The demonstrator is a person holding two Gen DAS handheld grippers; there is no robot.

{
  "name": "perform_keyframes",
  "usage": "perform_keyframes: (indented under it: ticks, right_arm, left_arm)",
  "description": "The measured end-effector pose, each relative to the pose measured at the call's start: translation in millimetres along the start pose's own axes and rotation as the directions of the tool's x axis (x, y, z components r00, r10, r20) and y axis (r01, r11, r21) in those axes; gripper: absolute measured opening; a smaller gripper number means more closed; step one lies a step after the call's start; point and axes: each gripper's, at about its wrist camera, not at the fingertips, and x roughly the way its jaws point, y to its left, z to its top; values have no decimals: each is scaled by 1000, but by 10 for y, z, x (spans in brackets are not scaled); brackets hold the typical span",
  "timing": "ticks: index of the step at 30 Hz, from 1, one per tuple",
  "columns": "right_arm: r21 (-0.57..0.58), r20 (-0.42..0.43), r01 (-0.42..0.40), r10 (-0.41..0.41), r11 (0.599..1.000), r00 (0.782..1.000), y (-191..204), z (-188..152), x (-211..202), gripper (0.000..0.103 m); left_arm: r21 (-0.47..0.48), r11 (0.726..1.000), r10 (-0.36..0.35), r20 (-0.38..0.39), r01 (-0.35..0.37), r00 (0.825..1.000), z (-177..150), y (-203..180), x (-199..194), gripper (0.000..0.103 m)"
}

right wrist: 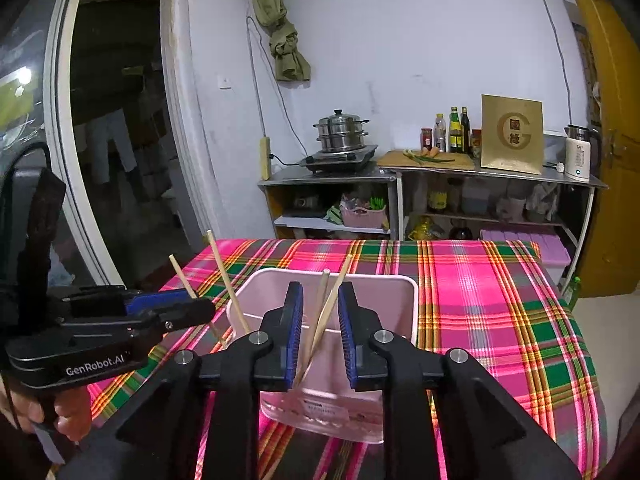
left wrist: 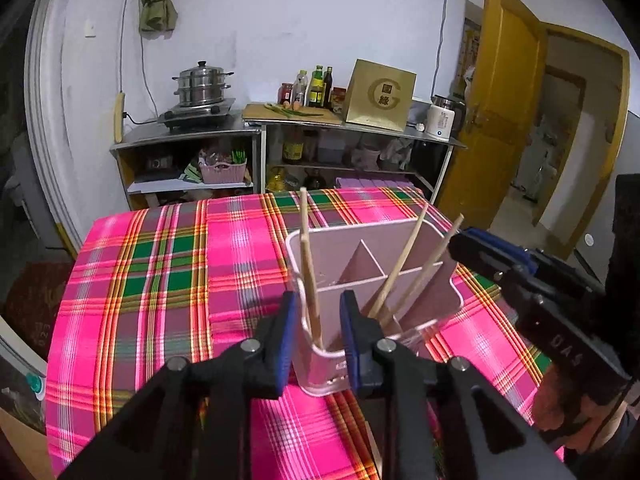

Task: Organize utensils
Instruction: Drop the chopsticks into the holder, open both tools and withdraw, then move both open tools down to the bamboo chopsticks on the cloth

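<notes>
- A pale pink plastic utensil holder (left wrist: 400, 264) with inner dividers stands upright on the table covered in a pink, green and yellow plaid cloth (left wrist: 168, 264).
- Wooden chopsticks lean inside it: one pair (left wrist: 310, 280) in the left near compartment, another pair (right wrist: 322, 316) in the compartment to its right.
- The left gripper (left wrist: 316, 336), black with blue pads, has its jaws parted on either side of the left pair; neither pad appears to press on the sticks, though the fisheye angle makes this hard to judge.
- The right gripper (right wrist: 319, 332) likewise stands parted around the right-hand pair, with clear gaps on both sides.
- Both grippers hover just over the holder's near rim, side by side.
- Behind the table, a steel steamer pot (right wrist: 342, 130) sits on a stove on metal shelving (right wrist: 332, 200).
</notes>
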Motion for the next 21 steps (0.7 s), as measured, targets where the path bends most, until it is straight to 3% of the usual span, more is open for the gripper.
perform_keyframes:
  ticks: [6, 11, 21]
  right_arm:
    - [-5, 2, 1, -1, 1000, 1000, 17, -118, -262, 21]
    - [-15, 6, 39, -39, 999, 999, 56, -328, -605, 29]
    - [20, -51, 34, -33, 999, 998, 90, -913, -1249, 30]
  left_arm:
    - [-8, 1000, 8, 28, -8, 1000, -183, -18, -202, 29]
    - [-15, 1000, 14, 56, -13, 998, -460, -69, -469, 37]
    - [-22, 1000, 8, 52, -7, 999, -1186, -198, -873, 37]
